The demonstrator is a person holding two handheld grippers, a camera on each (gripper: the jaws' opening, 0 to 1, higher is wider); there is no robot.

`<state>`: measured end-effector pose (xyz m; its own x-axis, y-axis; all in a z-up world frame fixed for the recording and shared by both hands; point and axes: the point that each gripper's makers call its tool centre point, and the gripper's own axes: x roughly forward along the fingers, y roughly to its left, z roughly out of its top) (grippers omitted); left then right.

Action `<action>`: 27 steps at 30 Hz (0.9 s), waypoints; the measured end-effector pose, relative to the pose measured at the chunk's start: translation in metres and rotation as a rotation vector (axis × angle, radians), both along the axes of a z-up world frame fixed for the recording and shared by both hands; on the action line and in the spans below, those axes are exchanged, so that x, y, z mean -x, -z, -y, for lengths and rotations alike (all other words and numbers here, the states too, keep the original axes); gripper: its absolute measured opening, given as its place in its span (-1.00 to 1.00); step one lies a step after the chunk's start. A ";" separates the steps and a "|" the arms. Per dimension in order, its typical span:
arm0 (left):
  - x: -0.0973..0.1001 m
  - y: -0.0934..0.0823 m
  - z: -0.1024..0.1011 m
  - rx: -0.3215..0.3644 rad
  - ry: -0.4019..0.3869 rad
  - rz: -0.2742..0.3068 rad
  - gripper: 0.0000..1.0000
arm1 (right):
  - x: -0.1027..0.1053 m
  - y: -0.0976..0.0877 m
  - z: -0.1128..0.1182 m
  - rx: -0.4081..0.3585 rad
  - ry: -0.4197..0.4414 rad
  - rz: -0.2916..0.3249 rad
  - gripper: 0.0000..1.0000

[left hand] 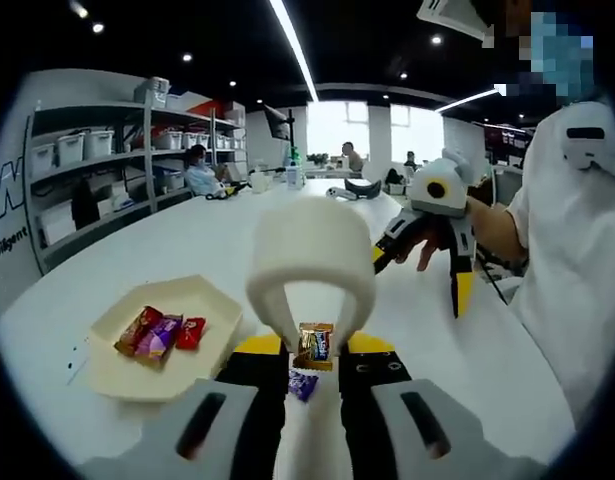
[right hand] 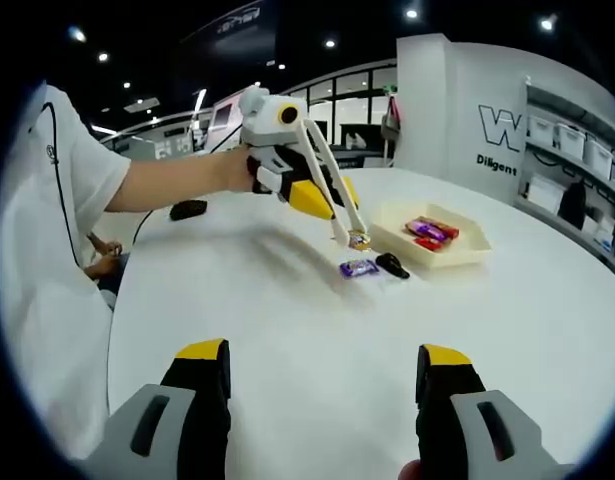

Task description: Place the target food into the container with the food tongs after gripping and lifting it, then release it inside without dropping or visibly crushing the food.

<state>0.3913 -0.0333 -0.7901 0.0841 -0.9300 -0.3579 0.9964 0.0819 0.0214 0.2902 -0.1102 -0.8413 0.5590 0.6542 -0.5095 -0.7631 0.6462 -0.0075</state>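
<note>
My left gripper (left hand: 315, 352) is shut on white food tongs (left hand: 312, 250). The tong tips pinch a gold and blue wrapped candy (left hand: 315, 342), held just above the table. A purple wrapped candy (left hand: 303, 384) lies on the table right below it. In the right gripper view the left gripper (right hand: 317, 196) reaches in from the left, and the tongs (right hand: 332, 185) hold the gold candy (right hand: 359, 240) a little short of the cream tray (right hand: 465, 254). That tray (left hand: 122, 375) holds three wrapped candies (left hand: 159, 334). My right gripper (right hand: 322, 385) stands open with nothing between its fingers.
A small black object (right hand: 392, 265) lies beside the purple candy (right hand: 358, 267), near the tray's front edge. The white table (right hand: 317, 320) is wide and round. A person in white (left hand: 572, 250) holds the right gripper (left hand: 427, 262). Shelves with bins (left hand: 97, 160) line the wall.
</note>
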 end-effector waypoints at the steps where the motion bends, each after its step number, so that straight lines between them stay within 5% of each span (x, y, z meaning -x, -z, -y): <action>1: -0.002 -0.001 -0.001 0.004 -0.003 0.000 -0.65 | 0.000 0.000 0.000 -0.001 0.000 0.000 0.48; 27: -0.044 -0.011 -0.015 0.023 -0.100 0.005 -0.65 | 0.000 -0.004 -0.002 0.003 -0.006 0.005 0.48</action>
<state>0.4352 -0.0182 -0.7792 0.1787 -0.9250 -0.3354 0.9831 0.1813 0.0236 0.2899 -0.1079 -0.8371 0.5578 0.6559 -0.5086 -0.7668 0.6417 -0.0135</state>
